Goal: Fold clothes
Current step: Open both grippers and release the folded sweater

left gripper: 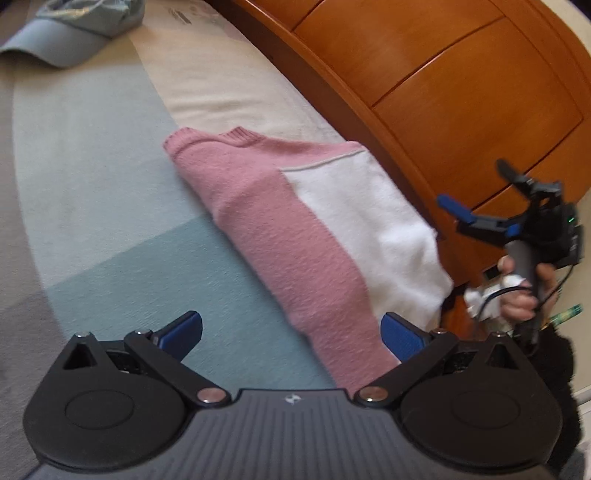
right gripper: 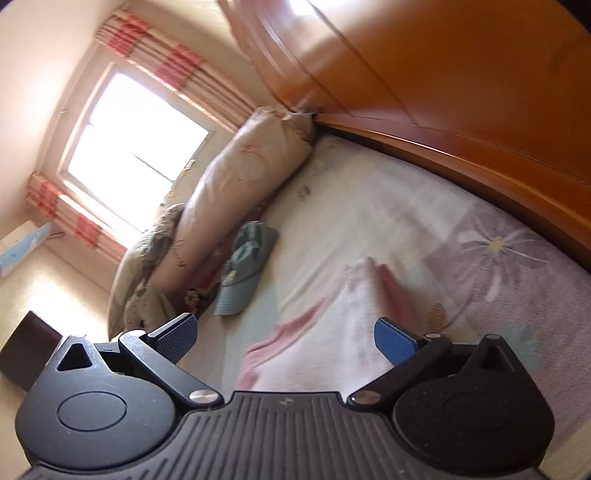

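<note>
A pink and white knit sweater (left gripper: 306, 221) lies folded lengthwise on the bed, its collar toward the far end and its white panel along the wooden side. My left gripper (left gripper: 291, 334) is open just above the sweater's near pink end, which lies between its blue pads without being held. My right gripper (left gripper: 476, 192), held in a hand, hovers open beside the sweater's white edge. In the right wrist view my right gripper (right gripper: 286, 338) is open above the blurred sweater (right gripper: 325, 332), with nothing gripped.
A wooden bed frame (left gripper: 443, 92) runs along the right side of the sheet (left gripper: 96, 184). A grey-blue cap (left gripper: 70, 33) lies at the far end, also the cap (right gripper: 243, 273) beside rolled bedding (right gripper: 221, 206) under a window (right gripper: 129, 147).
</note>
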{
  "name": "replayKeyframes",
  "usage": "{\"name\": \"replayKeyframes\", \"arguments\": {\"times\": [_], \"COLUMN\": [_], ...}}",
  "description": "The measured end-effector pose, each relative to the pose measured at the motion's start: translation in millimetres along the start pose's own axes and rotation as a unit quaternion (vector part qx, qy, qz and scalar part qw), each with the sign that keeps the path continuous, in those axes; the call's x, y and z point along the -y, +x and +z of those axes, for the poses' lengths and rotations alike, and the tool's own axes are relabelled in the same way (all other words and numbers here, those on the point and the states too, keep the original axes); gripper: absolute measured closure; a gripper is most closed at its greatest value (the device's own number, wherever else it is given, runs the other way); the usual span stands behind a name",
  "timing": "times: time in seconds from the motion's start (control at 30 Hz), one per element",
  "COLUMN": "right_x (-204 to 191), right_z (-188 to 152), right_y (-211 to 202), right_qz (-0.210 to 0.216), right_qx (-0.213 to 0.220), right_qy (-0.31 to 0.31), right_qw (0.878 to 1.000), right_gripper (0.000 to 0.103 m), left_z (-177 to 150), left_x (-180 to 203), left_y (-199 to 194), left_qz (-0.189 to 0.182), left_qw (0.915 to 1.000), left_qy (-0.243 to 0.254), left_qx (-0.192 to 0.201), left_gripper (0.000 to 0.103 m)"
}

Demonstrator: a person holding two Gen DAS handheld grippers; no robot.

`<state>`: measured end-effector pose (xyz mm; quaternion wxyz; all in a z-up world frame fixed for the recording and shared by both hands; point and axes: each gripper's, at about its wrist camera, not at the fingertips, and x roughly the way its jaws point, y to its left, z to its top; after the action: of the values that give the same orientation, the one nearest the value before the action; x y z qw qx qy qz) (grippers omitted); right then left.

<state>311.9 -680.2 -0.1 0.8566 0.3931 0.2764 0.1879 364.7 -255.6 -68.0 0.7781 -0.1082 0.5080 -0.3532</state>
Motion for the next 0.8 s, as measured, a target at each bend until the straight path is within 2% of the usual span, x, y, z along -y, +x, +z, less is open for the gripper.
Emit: {"name": "replayKeyframes", "arguments": {"times": [0.1,0.23,0.37,0.47,0.57,0.63,0.7,0.8], "right_x": [-24,-1,35,27,-5,-20,-20,0], "right_z": [-19,-45,-54,-54,-55,-54,-53,-58], "right_y": [14,43,32,23,27,31,39,45], "right_qz": [0.030,-0.035,-0.048,-0.063,-0.092,-0.091,-0.093,-0.124], "right_qx": [-0.030,-0.080,-0.049,-0.037,-0.031,-0.030,-0.037,-0.043], "right_qy": [-0.029,-0.020,0.010,0.013,-0.052,-0.083,-0.089,-0.076], "right_qw": [0.999,0.996,0.998,0.997,0.994,0.992,0.991,0.988], "right_gripper": [0.000,0.000,0.018,0.017,0.009,0.009,0.009,0.011], "left_z": [-15,-36,-51,-59,-63,-66,-68,-71], "left_x": [9,18,20,17,15,14,16,18], "left_y": [-2,-12,-27,-36,-39,-40,-40,-40], "left_qz": [0.041,0.094,0.109,0.112,0.131,0.147,0.158,0.168], "left_qw": [0.9981,0.9902,0.9859,0.9857,0.9829,0.9798,0.9773,0.9737], "left_qy": [0.047,0.104,0.126,0.124,0.125,0.129,0.134,0.145], "left_qx": [0.000,0.002,0.013,0.024,0.034,0.040,0.044,0.051], "left_gripper": [0.001,0.001,0.001,0.001,0.001,0.001,0.001,0.001]}}
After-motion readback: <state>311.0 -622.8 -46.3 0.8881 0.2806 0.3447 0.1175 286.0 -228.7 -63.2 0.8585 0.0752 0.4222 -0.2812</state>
